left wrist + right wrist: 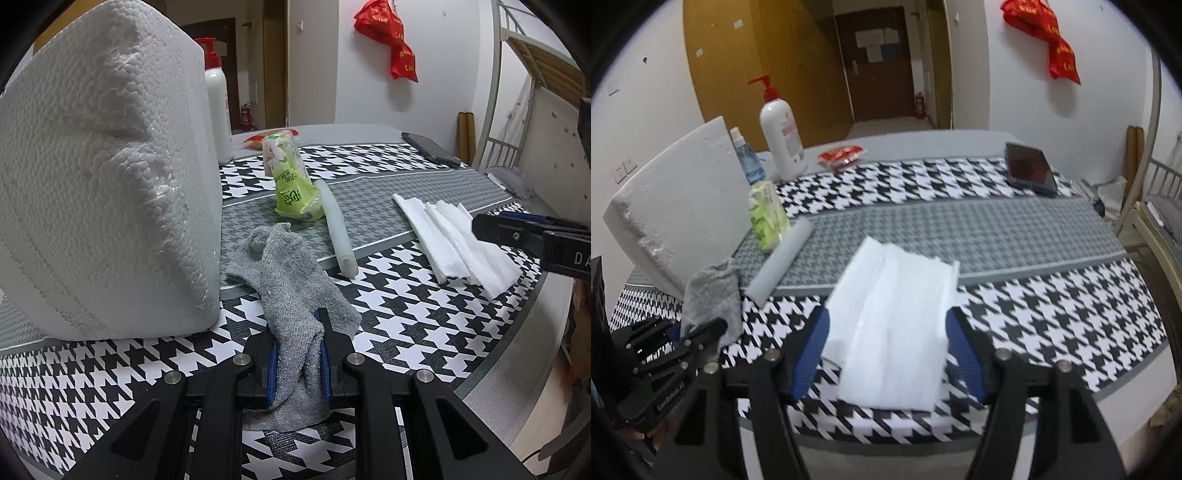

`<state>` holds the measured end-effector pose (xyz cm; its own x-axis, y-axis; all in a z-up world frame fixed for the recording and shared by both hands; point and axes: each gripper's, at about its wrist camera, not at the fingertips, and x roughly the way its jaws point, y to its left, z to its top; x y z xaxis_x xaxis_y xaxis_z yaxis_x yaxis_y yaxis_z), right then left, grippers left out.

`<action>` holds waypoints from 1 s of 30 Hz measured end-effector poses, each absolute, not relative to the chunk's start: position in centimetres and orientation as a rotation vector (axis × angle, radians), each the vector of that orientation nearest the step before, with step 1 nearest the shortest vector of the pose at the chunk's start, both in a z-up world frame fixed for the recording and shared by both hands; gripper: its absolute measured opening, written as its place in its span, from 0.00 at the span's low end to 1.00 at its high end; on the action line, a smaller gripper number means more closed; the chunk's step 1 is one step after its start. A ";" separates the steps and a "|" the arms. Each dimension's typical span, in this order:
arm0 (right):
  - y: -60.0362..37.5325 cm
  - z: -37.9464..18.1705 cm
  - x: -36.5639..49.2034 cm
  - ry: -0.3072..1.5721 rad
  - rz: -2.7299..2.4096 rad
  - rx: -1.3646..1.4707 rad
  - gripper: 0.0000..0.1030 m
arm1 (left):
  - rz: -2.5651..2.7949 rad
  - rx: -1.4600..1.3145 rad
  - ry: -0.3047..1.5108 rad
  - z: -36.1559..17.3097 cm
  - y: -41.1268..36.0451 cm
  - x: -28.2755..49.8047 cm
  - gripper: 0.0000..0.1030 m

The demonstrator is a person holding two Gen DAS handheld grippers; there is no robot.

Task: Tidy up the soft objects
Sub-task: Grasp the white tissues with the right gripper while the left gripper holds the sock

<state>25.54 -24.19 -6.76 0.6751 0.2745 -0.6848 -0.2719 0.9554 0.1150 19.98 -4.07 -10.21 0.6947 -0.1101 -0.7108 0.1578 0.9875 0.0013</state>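
- Grey sock (295,295) is lying on the tablecloth (406,325) beside the foam block (103,177); left gripper (297,354) is clamping its near end.
- Right gripper (886,354) is standing wide, pads clear, straddling the white foam sheets (890,325) lying flat.

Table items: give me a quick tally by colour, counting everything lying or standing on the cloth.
White: 4 (foam block, foam sheets, foam tube, pump bottle)
Grey: 1 (sock)
Green: 1 (tissue pack)
Red: 1 (packet)
Black: 1 (phone)
Clear, blue label: 1 (water bottle)
Total: 9
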 end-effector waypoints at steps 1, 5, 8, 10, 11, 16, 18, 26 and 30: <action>-24.0 -6.8 25.6 0.771 0.315 -0.001 0.68 | -0.149 0.067 0.788 -10.2 -4.1 20.0 0.19; -23.2 -7.5 26.3 0.798 0.324 -0.013 0.68 | -0.149 0.066 0.789 -10.2 -4.1 20.1 0.19; -22.7 -8.2 27.0 0.816 0.322 -0.015 0.68 | -0.149 0.066 0.789 -10.2 -4.1 20.1 0.19; -22.5 -8.5 27.4 0.827 0.315 -0.019 0.68 | -0.149 0.067 0.789 -10.2 -4.0 20.1 0.19; -22.4 -8.7 27.5 0.830 0.307 -0.024 0.68 | -0.149 0.067 0.789 -10.2 -4.0 20.1 0.19; -22.3 -9.3 28.3 0.863 0.291 -0.026 0.68 | -0.150 0.066 0.789 -10.2 -4.0 20.1 0.19; -22.2 -9.4 28.3 0.863 0.290 -0.034 0.68 | -0.149 0.067 0.789 -10.2 -4.0 20.0 0.19; -21.8 -9.5 28.4 0.865 0.290 -0.056 0.68 | -0.150 0.066 0.789 -10.3 -4.0 20.1 0.19; -22.0 -9.5 28.4 0.868 0.295 -0.048 0.68 | -0.152 0.061 0.790 -10.2 -4.0 20.1 0.19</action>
